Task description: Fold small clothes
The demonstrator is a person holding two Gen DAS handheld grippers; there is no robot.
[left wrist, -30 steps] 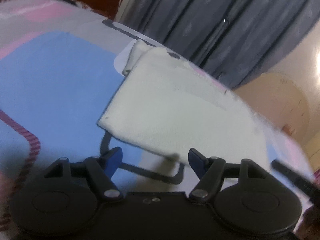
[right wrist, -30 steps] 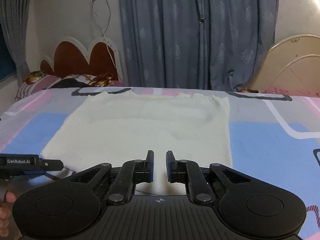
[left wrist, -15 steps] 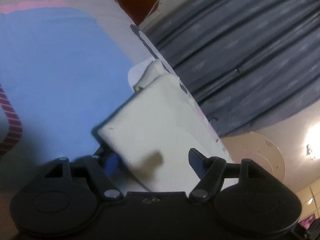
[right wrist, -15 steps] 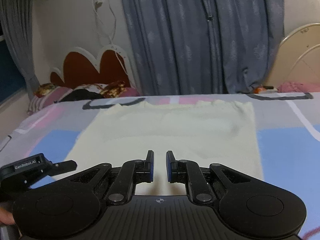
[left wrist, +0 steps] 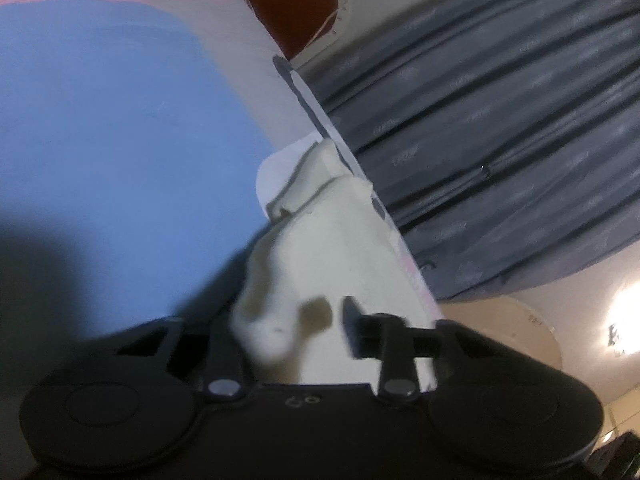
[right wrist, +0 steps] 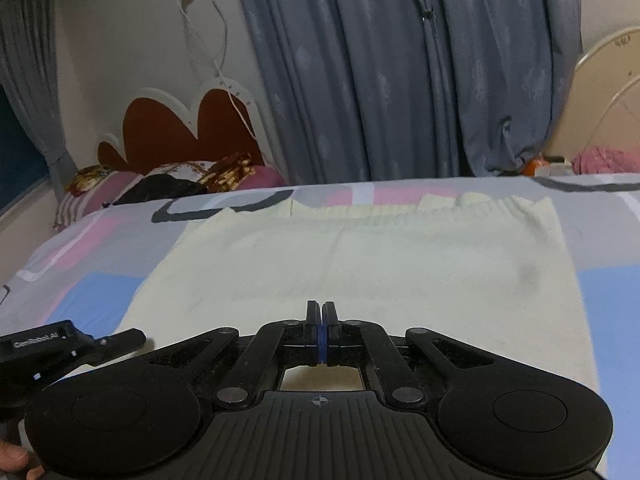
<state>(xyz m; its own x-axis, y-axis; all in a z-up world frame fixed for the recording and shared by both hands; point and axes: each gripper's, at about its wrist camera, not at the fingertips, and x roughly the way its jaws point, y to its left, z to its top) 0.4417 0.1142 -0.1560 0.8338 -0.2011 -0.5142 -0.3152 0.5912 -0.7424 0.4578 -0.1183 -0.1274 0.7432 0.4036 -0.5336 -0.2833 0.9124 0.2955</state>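
Right gripper (right wrist: 322, 320) shut at near hem of cream sweater (right wrist: 360, 264), which lay flat on patchwork bedspread (right wrist: 624, 300). Left gripper (right wrist: 120, 338) reached sweater's near left corner. Grey curtains (right wrist: 380, 72), red headboard (right wrist: 180, 132) behind.

One label can be read: white lettering "GenRobot.AI" on the black body of the left tool (right wrist: 60, 346), seen at the near left in the right wrist view. Nothing else is legible.
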